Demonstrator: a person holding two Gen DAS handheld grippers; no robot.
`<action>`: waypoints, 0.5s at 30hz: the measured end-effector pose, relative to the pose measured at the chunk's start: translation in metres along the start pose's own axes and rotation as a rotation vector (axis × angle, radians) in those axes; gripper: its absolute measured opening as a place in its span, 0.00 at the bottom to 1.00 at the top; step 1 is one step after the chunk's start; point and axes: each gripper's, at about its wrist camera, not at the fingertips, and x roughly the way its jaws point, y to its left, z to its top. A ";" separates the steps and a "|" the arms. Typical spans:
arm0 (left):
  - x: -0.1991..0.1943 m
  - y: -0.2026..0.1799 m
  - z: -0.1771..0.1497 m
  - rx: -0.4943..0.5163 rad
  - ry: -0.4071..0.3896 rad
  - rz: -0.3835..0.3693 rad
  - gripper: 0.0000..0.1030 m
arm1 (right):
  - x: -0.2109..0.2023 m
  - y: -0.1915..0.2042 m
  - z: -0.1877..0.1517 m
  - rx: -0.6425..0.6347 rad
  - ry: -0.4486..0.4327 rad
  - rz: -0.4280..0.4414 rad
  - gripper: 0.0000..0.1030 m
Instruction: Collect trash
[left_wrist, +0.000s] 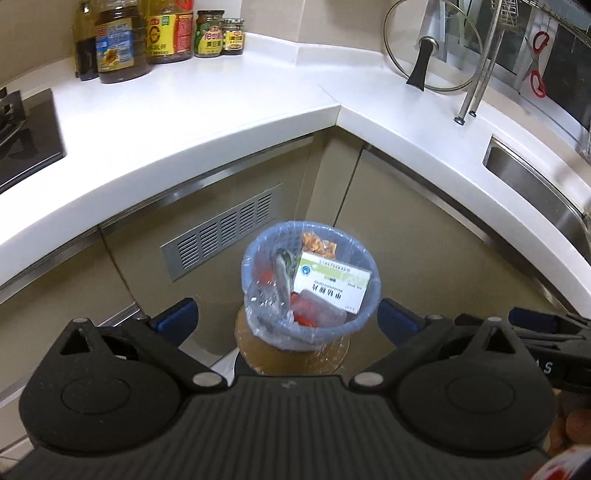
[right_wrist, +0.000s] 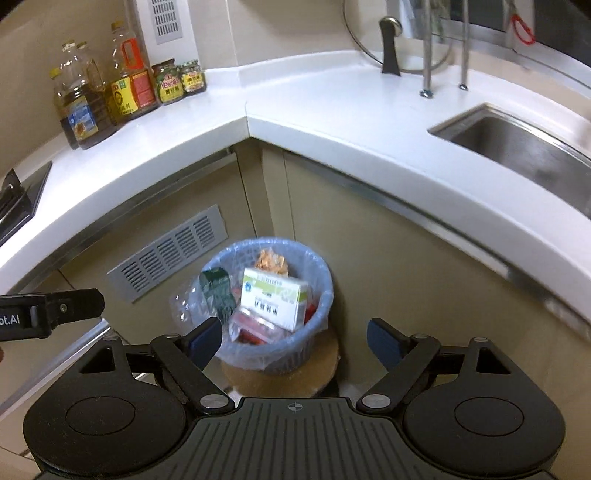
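A small blue bin (left_wrist: 360, 321) lined with a clear bag stands on a round wooden stool below the counter corner; it also shows in the right wrist view (right_wrist: 321, 306). It holds a white and green box (left_wrist: 328, 286) (right_wrist: 273, 295), an orange snack packet (left_wrist: 318, 245) (right_wrist: 272, 261), red wrappers and clear plastic. My left gripper (left_wrist: 288, 319) is open and empty, above and in front of the bin. My right gripper (right_wrist: 295, 341) is open and empty, also above the bin. The right gripper's finger shows at the right edge of the left wrist view (left_wrist: 532, 321).
A white L-shaped counter (left_wrist: 207, 110) wraps the corner. Oil bottles and jars (left_wrist: 118, 40) stand at the back left. A hob (left_wrist: 26, 133) is at the left, a steel sink (right_wrist: 517, 147) at the right, a glass lid (left_wrist: 432, 44) and rack behind. A vent grille (left_wrist: 221, 232) is in the cabinet.
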 end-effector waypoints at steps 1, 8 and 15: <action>-0.003 0.001 -0.001 -0.005 -0.004 -0.004 0.99 | -0.003 0.003 -0.001 -0.015 -0.002 0.004 0.83; -0.014 -0.001 0.004 -0.012 -0.045 0.010 0.99 | -0.010 0.019 0.007 -0.088 -0.010 0.007 0.84; -0.020 -0.008 0.012 0.000 -0.080 0.013 0.99 | -0.016 0.016 0.015 -0.099 -0.034 0.012 0.84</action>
